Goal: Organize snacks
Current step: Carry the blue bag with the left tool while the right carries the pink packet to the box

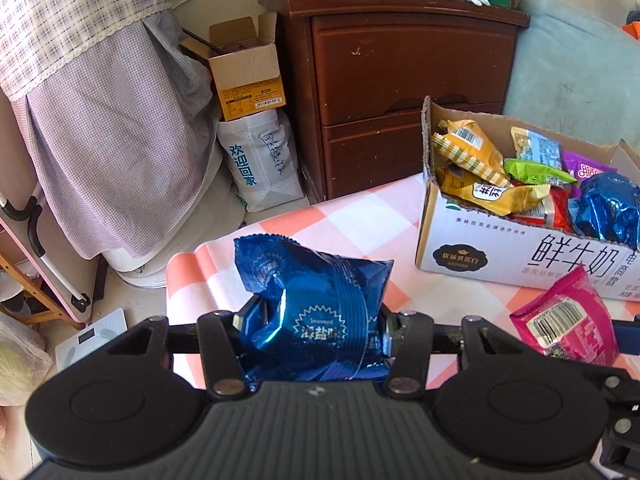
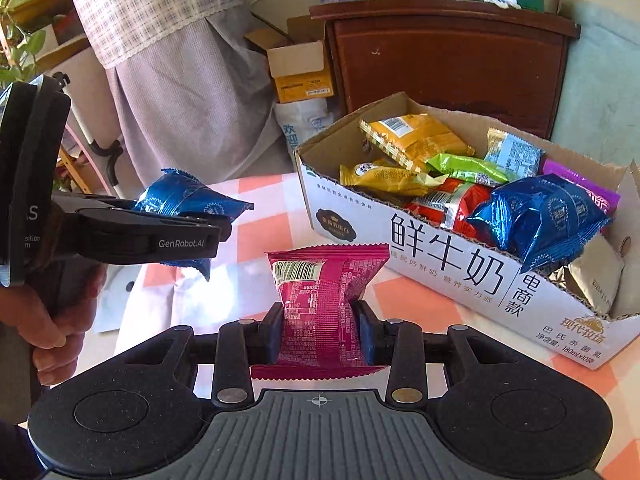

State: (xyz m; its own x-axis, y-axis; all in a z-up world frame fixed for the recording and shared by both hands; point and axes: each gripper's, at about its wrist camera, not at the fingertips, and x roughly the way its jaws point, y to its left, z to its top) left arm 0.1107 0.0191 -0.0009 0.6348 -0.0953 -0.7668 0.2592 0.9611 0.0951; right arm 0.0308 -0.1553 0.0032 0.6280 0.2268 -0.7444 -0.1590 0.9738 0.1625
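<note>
My left gripper (image 1: 314,326) is shut on a blue foil snack packet (image 1: 316,292), held above the checked tablecloth (image 1: 352,216). It also shows in the right wrist view (image 2: 188,200), at the left. My right gripper (image 2: 320,330) is shut on a pink snack packet (image 2: 320,300), held upright in front of the box; the packet also shows in the left wrist view (image 1: 568,320). An open cardboard milk box (image 2: 440,256) stands on the table to the right, holding several packets: yellow (image 2: 412,136), green, red and another blue one (image 2: 540,212).
A dark wooden nightstand (image 1: 400,76) stands behind the table. An open yellow carton (image 1: 248,80) sits on a white bag (image 1: 260,164) beside it. A draped checked cloth (image 1: 100,120) hangs at the left. A scale (image 1: 92,340) lies on the floor.
</note>
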